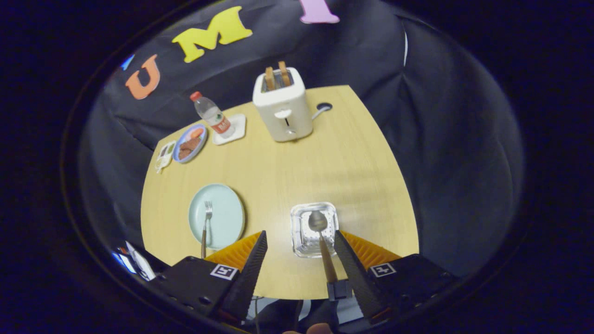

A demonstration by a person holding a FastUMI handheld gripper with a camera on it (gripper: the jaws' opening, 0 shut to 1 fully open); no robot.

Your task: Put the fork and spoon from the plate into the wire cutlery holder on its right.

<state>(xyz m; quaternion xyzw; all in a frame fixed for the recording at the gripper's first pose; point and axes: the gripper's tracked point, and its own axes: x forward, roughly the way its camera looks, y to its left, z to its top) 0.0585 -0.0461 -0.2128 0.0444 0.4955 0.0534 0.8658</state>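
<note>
So on the far left of the light wooden worktop there's a small card-like thing I can't make out, then a blue-rimmed round plate with some brownish food on it. Next to that a clear plastic water bottle with a red cap stands upright on a white square coaster.

Closer in, the pale mint round plate has the metal fork with a wooden handle lying on it, tines pointing away, handle sticking out over the near rim. The plate sits just ahead of the left finger.

The gripper has its black fingers spread wide, and neither one presses on anything.

Further back, middle of the worktop, a cream-white toaster has two slices of toast poking out the top.

Then the square silver wire cutlery holder is right of the plate, just ahead of the fingers. The metal spoon with a wooden handle has its bowl over the holder's opening and the handle runs back alongside the inner face of the right finger; can't tell if it touches it.

Behind the toaster to the right there's a round dark hole in the worktop.
</note>
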